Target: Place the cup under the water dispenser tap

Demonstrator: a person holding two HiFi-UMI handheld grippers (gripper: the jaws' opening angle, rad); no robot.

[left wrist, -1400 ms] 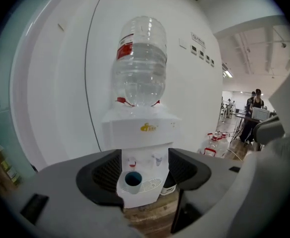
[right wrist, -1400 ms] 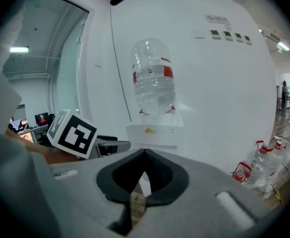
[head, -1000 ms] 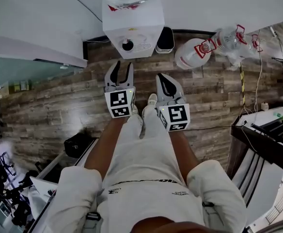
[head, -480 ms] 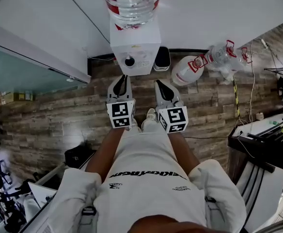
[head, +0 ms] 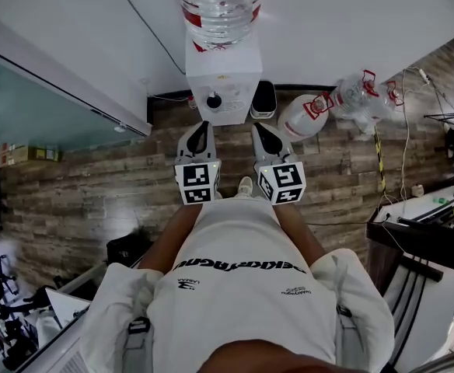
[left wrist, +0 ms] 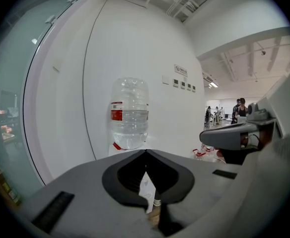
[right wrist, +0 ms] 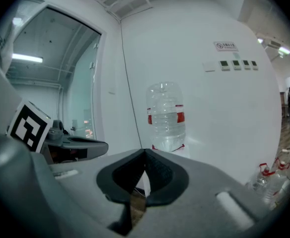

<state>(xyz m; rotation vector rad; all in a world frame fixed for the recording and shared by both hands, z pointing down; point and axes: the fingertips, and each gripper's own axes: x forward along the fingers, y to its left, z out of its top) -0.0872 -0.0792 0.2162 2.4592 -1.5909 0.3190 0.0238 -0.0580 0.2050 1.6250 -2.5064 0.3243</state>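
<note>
The white water dispenser (head: pixel 221 84) stands against the wall with a clear bottle (head: pixel 219 6) on top and a dark round spot (head: pixel 214 101) on its front. I see no cup in any view. My left gripper (head: pixel 203 126) and right gripper (head: pixel 257 127) are held side by side just short of the dispenser, both shut with nothing between the jaws. In the left gripper view the bottle (left wrist: pixel 129 113) rises above the shut jaw tips, and the right gripper (left wrist: pixel 229 135) shows at the right. The right gripper view has the bottle (right wrist: pixel 166 115) straight ahead.
A black bin (head: pixel 263 99) stands right of the dispenser. Two spare water bottles (head: pixel 301 119) (head: pixel 363 95) lie on the wooden floor further right. A dark table (head: pixel 429 235) with cables is at the right edge, and a glass wall (head: pixel 48 107) runs along the left.
The left jaws went from open to shut. Both grippers rose and came nearer the dispenser, which now sits lower in the head view.
</note>
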